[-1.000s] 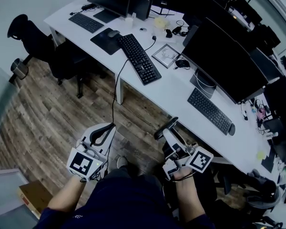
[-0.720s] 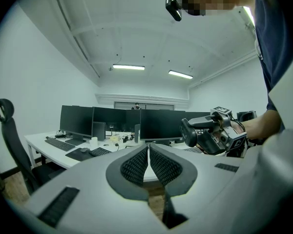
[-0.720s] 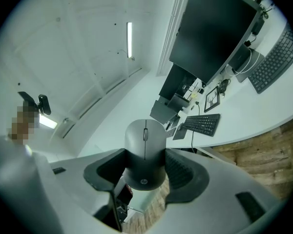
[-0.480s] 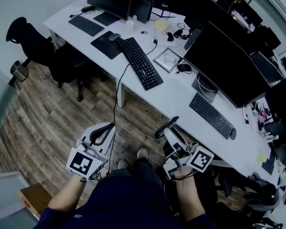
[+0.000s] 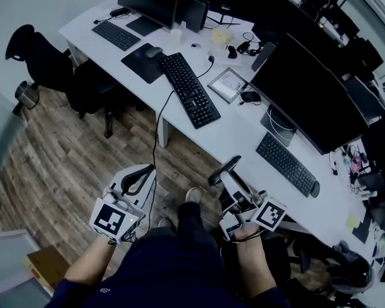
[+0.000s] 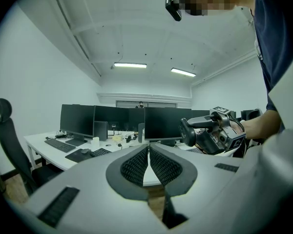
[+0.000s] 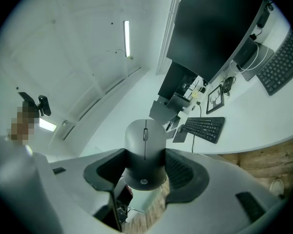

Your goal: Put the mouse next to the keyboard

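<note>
A grey mouse (image 7: 145, 152) sits clamped between the pads of my right gripper (image 7: 145, 165), its wheel pointing away from me. In the head view my right gripper (image 5: 223, 169) is held low in front of the person's body, short of the white desk (image 5: 234, 130). A black keyboard (image 5: 189, 88) lies on the desk ahead, and the right gripper view shows it too (image 7: 205, 128). A second keyboard (image 5: 287, 164) lies further right under a big monitor (image 5: 301, 85). My left gripper (image 5: 140, 179) (image 6: 149, 150) is shut and empty, over the wooden floor.
A mouse pad (image 5: 142, 61) with another mouse (image 5: 155, 52) lies left of the near keyboard. A framed picture (image 5: 227, 84), cables and small items crowd the desk's back. A black office chair (image 5: 58, 59) stands at the left. A cardboard box (image 5: 43, 265) sits on the floor.
The view has shifted a little toward the desk and a foot has stepped forward on the floor. Both grippers keep their places, the right one still holding the mouse.
</note>
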Motion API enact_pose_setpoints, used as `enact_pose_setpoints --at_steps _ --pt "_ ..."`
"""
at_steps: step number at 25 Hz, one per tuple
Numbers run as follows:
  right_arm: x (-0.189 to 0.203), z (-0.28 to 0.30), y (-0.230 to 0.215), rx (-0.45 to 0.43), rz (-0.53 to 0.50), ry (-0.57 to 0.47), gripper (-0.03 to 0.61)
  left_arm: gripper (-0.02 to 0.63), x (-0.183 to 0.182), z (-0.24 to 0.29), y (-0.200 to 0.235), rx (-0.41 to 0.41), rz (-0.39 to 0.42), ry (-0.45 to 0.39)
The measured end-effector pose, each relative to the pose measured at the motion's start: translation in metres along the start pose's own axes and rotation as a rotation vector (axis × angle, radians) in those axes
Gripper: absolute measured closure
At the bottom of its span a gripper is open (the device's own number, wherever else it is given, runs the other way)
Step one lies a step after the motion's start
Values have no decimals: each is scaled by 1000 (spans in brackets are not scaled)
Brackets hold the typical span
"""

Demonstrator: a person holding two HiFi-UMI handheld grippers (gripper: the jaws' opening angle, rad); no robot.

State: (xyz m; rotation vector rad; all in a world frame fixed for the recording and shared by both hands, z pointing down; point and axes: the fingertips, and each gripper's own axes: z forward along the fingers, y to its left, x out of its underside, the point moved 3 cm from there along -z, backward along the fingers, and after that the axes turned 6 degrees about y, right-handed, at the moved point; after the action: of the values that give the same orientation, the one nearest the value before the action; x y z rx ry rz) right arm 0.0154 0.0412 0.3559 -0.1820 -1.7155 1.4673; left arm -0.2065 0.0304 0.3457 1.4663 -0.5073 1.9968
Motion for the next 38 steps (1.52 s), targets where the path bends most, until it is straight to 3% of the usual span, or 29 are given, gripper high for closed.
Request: enact_pose_setpoints --at_steps 23,38 --pt "-134 42 -113 -28 60 97 321 574 -37 159 27 -64 -7 83" --pt "-187 48 -163 -22 57 129 321 574 -44 222 31 -88 -8 121"
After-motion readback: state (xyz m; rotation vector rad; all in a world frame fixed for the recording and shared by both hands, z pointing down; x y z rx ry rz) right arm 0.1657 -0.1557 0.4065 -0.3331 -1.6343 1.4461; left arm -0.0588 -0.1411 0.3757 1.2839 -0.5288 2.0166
